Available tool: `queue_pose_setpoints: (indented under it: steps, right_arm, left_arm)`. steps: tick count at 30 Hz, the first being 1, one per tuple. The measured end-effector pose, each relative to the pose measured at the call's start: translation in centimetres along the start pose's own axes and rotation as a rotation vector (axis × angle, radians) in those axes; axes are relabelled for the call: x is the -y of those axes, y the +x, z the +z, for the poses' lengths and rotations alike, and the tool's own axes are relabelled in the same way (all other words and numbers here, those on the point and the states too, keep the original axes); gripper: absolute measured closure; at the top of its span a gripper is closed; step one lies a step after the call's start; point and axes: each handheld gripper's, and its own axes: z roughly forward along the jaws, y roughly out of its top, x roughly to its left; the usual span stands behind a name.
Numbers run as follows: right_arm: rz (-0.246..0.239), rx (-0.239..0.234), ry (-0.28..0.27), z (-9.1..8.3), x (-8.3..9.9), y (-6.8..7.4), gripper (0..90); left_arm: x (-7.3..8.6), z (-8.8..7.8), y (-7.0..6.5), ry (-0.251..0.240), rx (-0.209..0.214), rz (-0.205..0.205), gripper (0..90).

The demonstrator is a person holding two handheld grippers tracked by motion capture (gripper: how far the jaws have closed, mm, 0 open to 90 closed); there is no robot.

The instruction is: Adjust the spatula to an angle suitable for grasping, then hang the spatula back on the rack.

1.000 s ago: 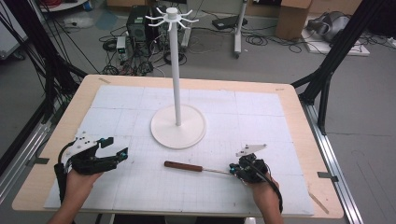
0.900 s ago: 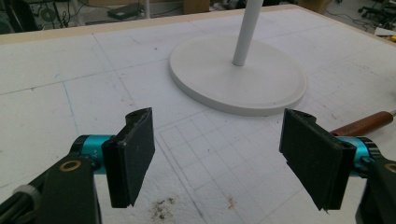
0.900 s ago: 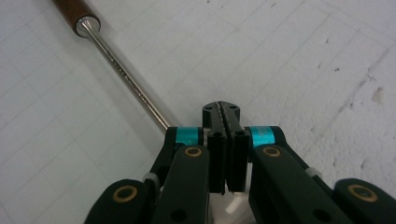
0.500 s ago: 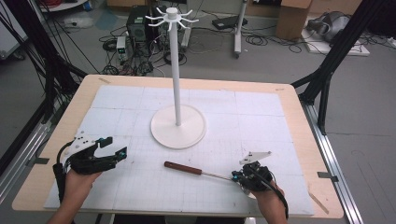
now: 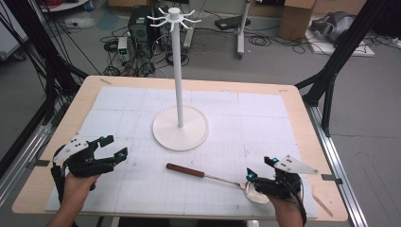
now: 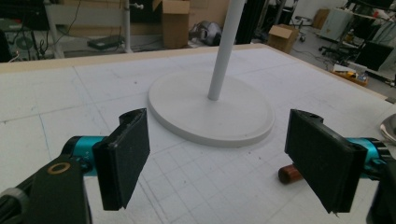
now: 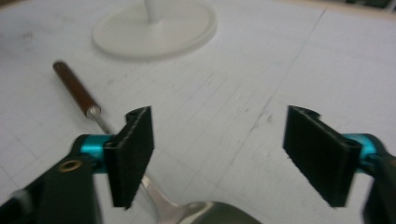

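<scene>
Right gripper (image 5: 259, 170) lowered over spoon (image 5: 208, 176); bowl partly hidden

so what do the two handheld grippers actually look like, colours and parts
Both are black-bodied tools. The left gripper has two flat, rectangular black jaw pads on teal metal mounts, and a brass-coloured ring set into the black body in the left gripper view. The right gripper is built the same way. Each carries a pale grey three-cornered plate on top, and a black cable trails by the left forearm. No sleeves are visible.
</scene>
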Motion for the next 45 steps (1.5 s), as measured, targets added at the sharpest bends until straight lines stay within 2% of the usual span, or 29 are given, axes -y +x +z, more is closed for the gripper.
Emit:
queue_pose_setpoints:
  steps: [2, 5, 7, 10, 12, 17, 21, 25, 31, 36, 37, 41, 45]
  right_arm:
    - [-0.037, 0.000, -0.036, -0.8, 0.1, -0.1, 16.4]
    - [-0.054, 0.005, -0.052, -1.3, 0.1, -0.2, 16.2]
    - [-0.048, 0.003, -0.050, -1.5, 0.1, -0.3, 16.2]
    - [-0.019, 0.007, -0.046, -1.4, 0.1, -0.4, 16.2]
    - [-0.003, -0.006, -0.040, -1.3, 0.1, -0.4, 16.2]
    - [-0.030, -0.005, -0.034, -0.9, 0.0, -0.1, 16.2]
    - [-0.030, -0.011, -0.031, -0.6, -0.1, 0.0, 16.4]
    - [-0.036, -0.063, -0.013, -0.2, -0.1, 0.2, 22.6]
    - [-0.057, -0.097, 0.021, 0.7, -0.3, 0.8, 21.2]
    - [-0.100, -0.142, 0.042, 1.4, -0.5, 1.4, 19.5]
    - [-0.122, -0.153, 0.048, 1.7, -0.6, 1.5, 19.0]
    - [-0.187, -0.195, 0.094, 2.6, -0.9, 2.2, 17.3]
    - [-0.216, -0.224, 0.154, 4.0, -1.2, 2.9, 17.3]
  left_arm:
    - [0.1, 0.0, 0.0, -0.021, 0.012, 0.030, 18.4]
    - [0.1, 0.0, 0.0, -0.003, 0.018, 0.030, 18.4]
    - [0.1, -0.1, -0.1, 0.005, 0.017, 0.011, 18.0]
    - [0.0, -0.5, -0.2, -0.015, 0.000, -0.003, 18.2]
    - [-0.1, -0.6, -0.2, -0.019, 0.000, -0.015, 18.2]
    - [0.0, -0.5, -0.3, -0.013, -0.009, -0.004, 18.2]
    - [0.0, -0.4, -0.3, -0.005, -0.003, 0.002, 18.2]
    - [0.1, -0.3, -0.2, 0.002, 0.000, -0.002, 18.4]
    - [0.3, -0.4, -0.1, 0.013, 0.003, -0.005, 18.7]
    - [0.4, -0.5, -0.2, 0.026, 0.000, 0.001, 18.9]
    - [0.4, -0.5, -0.2, 0.026, -0.001, 0.001, 19.0]
    - [0.4, -0.3, -0.4, 0.036, 0.004, 0.003, 19.3]
    - [0.6, -0.2, -0.4, 0.046, 0.010, 0.006, 19.5]
